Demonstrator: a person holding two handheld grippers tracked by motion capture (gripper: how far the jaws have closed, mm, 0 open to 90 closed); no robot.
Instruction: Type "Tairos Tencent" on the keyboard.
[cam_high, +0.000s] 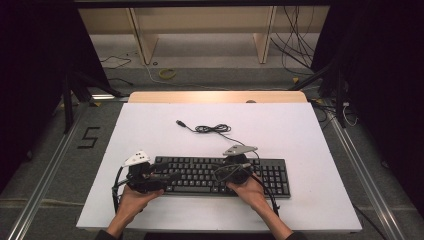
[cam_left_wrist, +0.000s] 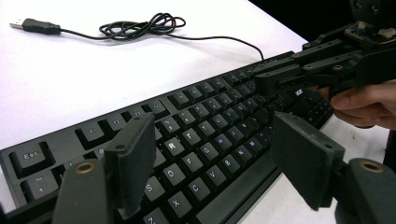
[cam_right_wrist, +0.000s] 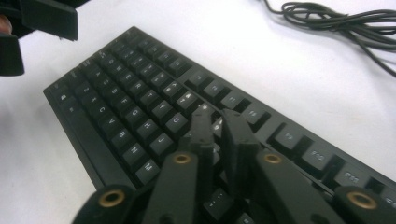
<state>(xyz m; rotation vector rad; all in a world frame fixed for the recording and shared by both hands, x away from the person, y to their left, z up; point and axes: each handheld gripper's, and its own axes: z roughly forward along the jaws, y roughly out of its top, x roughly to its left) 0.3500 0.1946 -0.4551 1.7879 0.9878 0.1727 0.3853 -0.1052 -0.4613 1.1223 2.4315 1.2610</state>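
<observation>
right hand-held gripper (cam_right_wrist: 217, 119) closed empty over black keyboard (cam_high: 200, 175), left hand-held gripper (cam_left_wrist: 210, 158) wide open, holding nothing

High view: fixed overhead on the person's side, facing toward 12 o'clock and down, far enough to take in the whole white table (cam_high: 150, 200).
Left gripper view: rides low on the left gripper (cam_left_wrist: 215, 154), very near the keyboard (cam_left_wrist: 210, 126), looking along its length toward the right gripper (cam_left_wrist: 299, 77) at 2 o'clock.
Right gripper view: rides on the right gripper (cam_right_wrist: 219, 123), close above the keys, the left gripper (cam_right_wrist: 46, 23) at 10 o'clock.
Shared: all three take in the keyboard and its coiled cable (cam_high: 212, 128).
</observation>
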